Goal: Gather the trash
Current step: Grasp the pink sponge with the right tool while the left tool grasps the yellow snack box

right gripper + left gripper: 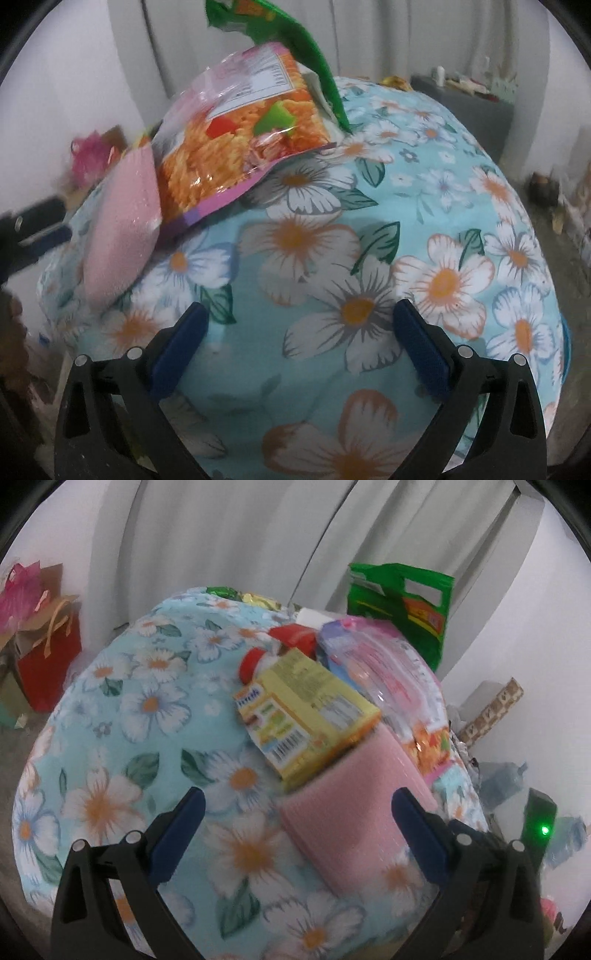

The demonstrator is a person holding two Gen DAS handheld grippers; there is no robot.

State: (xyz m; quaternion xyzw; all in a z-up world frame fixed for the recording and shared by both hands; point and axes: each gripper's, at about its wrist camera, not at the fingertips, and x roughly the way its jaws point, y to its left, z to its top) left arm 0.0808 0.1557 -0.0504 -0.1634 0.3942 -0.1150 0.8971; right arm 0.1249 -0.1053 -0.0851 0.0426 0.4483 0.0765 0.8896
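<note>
Floral blue cloth covers the counter, trash heaped at one side of it. Left tongs spread open, gripping nothing — pink sponge lies flat on the cloth between the two fingers, nearer the right one, not visibly touching either. Yellow carton sits just beyond the sponge, one corner on its far end; clear pink noodle packet beside and behind it, red wrapper and red cap further back. Green bag stands upright behind the heap, contents not visible. Red gift bag on the floor far left, pink tissue sticking out of the bags beside it. Right tongs also open and empty, over bare cloth — noodle packet and sponge well ahead to the left, packet overlapping the sponge's edge.
</note>
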